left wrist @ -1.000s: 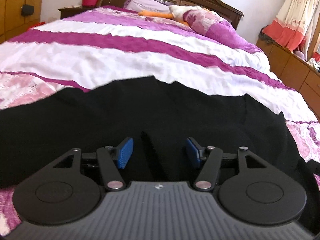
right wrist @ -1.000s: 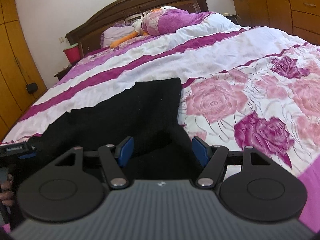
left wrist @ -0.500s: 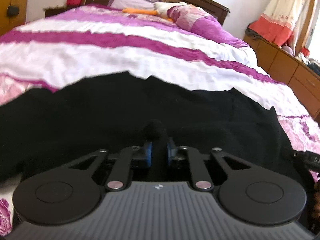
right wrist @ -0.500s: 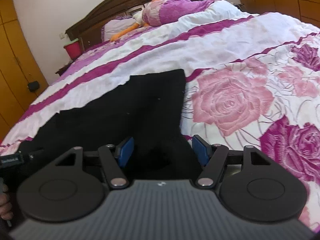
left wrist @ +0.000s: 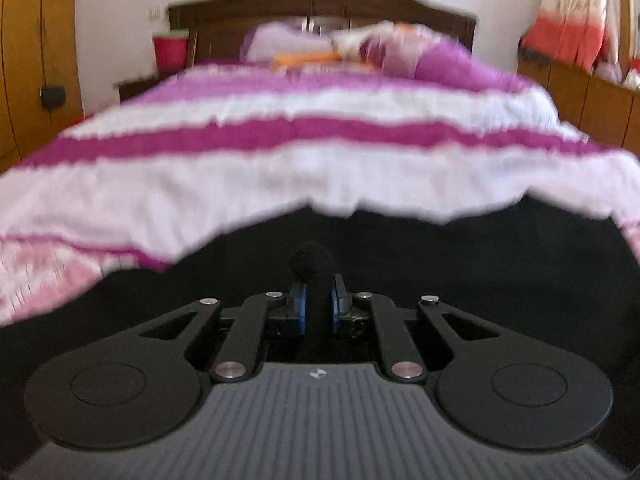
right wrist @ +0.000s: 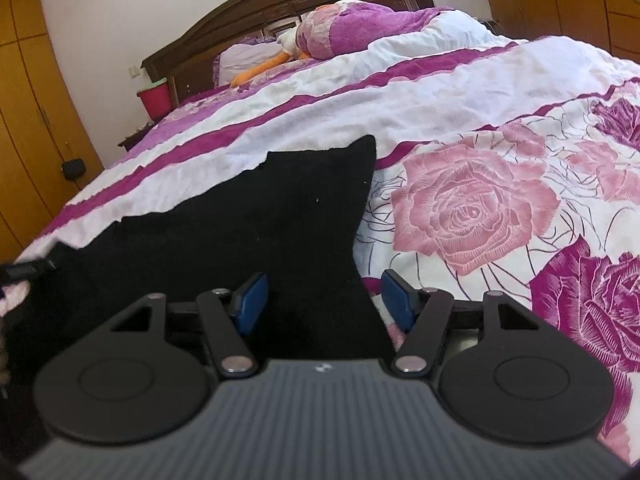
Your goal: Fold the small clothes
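A black garment (left wrist: 460,272) lies spread on the bed. My left gripper (left wrist: 318,306) is shut on a pinched fold of the black garment, which bulges up between the blue pads (left wrist: 301,312); this view is blurred. In the right wrist view the same garment (right wrist: 248,232) lies flat with one corner pointing toward the headboard. My right gripper (right wrist: 324,300) is open, its blue pads (right wrist: 252,300) astride the garment's near right edge, not gripping it.
The bed has a white, purple-striped and rose-patterned cover (right wrist: 480,208). Pillows and an orange-and-white plush (right wrist: 280,60) lie near the wooden headboard (right wrist: 280,4). A red bucket (right wrist: 154,98) stands on a nightstand. Wooden wardrobes (right wrist: 24,120) stand left, drawers (right wrist: 560,8) right.
My left gripper closed on a fold of the black garment and now lifts it, with the view swinging toward the headboard. My right gripper stayed open and edged forward over the garment's edge.
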The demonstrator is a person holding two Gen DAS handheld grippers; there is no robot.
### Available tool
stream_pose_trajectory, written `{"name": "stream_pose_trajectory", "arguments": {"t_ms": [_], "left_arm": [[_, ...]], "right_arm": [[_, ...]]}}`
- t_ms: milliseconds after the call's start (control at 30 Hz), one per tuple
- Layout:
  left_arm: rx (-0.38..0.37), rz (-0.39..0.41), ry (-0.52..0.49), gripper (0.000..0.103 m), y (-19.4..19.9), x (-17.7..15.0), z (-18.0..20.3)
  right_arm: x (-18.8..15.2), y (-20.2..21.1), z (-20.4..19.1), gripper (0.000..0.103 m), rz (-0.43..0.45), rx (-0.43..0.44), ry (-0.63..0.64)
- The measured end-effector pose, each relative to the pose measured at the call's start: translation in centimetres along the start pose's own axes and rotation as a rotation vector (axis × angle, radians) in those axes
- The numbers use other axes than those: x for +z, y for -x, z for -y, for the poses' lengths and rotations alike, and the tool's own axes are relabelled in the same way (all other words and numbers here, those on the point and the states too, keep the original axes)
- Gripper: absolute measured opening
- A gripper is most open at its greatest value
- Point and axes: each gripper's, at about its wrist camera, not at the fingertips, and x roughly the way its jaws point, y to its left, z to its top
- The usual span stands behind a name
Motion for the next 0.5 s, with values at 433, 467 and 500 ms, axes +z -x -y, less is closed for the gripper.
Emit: {"name": "stream_pose_trajectory", "arguments": {"t_ms": [433, 467, 500], "left_arm": [[-0.015, 0.120, -0.028, 0.014, 0.5, 0.9, 0.6], [0.001, 0.094, -0.038, 0.014, -0.2, 0.9, 0.8], [0.018, 0.063, -0.048, 0.014, -1.1, 0.7, 0.9]], "right_arm": [[2.7, -2.0, 0.2, 0.009, 0.102, -0.115, -0.077], [2.6, -2.1, 0.3, 0.008, 0.115, -0.161, -0.071], [2.5, -2.3, 0.4, 0.008, 0.115, -0.198, -0.066]]}}
